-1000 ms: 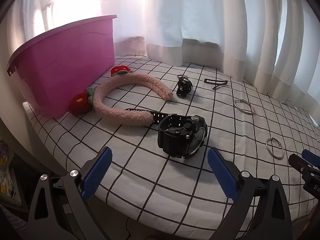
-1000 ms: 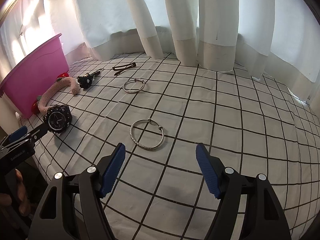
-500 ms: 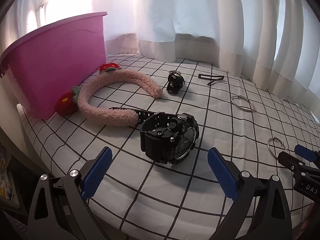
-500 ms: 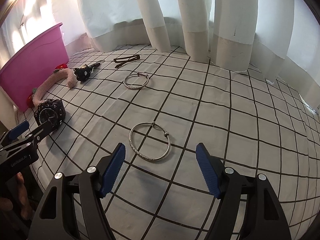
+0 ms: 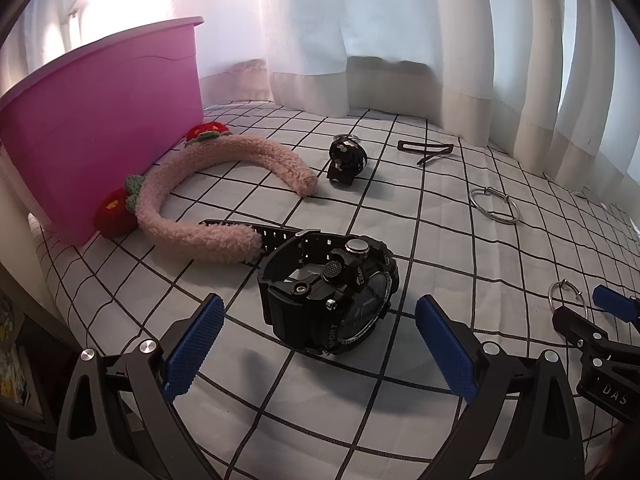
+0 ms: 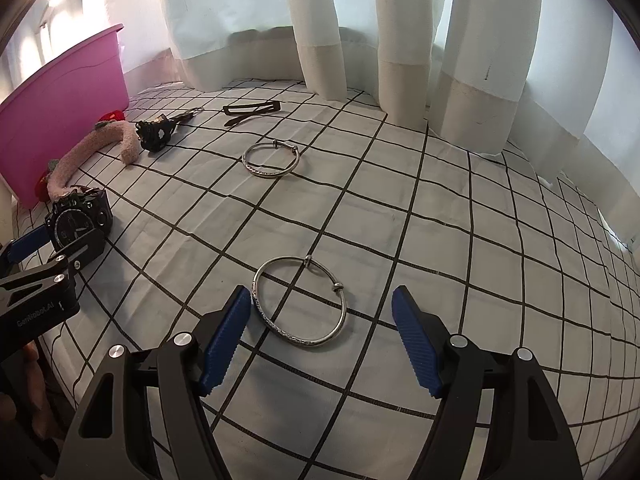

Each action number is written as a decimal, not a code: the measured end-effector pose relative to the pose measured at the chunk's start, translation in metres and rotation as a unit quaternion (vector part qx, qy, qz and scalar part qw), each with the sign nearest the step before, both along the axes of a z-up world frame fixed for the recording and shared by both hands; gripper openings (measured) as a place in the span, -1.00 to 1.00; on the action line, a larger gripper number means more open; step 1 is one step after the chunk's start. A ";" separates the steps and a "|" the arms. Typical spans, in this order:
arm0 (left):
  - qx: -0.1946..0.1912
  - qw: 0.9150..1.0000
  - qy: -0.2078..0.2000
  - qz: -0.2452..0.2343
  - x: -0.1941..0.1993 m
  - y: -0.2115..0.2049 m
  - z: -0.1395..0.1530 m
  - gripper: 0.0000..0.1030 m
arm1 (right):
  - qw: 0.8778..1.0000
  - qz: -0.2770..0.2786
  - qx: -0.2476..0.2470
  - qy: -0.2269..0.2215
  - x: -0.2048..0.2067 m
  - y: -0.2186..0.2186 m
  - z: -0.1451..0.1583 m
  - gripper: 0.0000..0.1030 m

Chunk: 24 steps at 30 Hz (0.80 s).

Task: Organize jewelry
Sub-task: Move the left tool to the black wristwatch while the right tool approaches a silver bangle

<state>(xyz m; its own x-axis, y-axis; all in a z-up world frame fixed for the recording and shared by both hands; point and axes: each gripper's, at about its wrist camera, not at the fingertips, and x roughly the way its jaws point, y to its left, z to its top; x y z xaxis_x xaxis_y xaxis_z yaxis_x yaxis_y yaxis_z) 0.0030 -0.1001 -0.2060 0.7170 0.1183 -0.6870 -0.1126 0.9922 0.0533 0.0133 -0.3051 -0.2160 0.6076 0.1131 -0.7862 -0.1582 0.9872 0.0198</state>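
Left hand-held gripper (image 5: pixel 316 344): released, flanking black watch (image 5: pixel 328 294). Right hand-held gripper (image 6: pixel 320 340): released, flanking near silver bangle (image 6: pixel 300 301) on checked surface (image 6: pixel 440 220).

A home: curtains (image 6: pixel 400 40) behind a checked tablecloth (image 6: pixel 440 220).

Shiny metal bangle (image 6: pixel 299 301); probably cloth sheet (image 6: pixel 440 240).

I see a white cloth with a black grid (image 5: pixel 420 400) across the lower half of both views. White curtains (image 6: pixel 400 40) with cream hems hang along the top, brushing the cloth's far edge. At far left in the left view, something dark (image 5: pixel 24 344) sits below the cloth's edge, unclear.
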 end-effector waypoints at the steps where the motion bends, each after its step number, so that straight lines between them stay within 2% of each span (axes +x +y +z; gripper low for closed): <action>1: 0.001 1.000 0.001 0.000 0.001 -0.001 0.000 0.84 | 1.000 0.000 0.000 0.000 0.001 0.000 0.000 0.38; 10: -0.014 1.000 0.011 0.003 0.011 -0.001 -0.005 0.84 | 1.000 0.010 0.001 -0.002 0.004 0.005 -0.003 0.60; 19: -0.030 0.999 0.037 0.013 0.023 0.003 -0.012 0.84 | 1.000 0.010 -0.002 -0.001 0.007 0.006 -0.004 0.66; 24: -0.028 0.999 0.033 0.010 0.022 0.004 -0.012 0.85 | 1.000 -0.001 -0.003 0.011 0.014 0.003 -0.006 0.83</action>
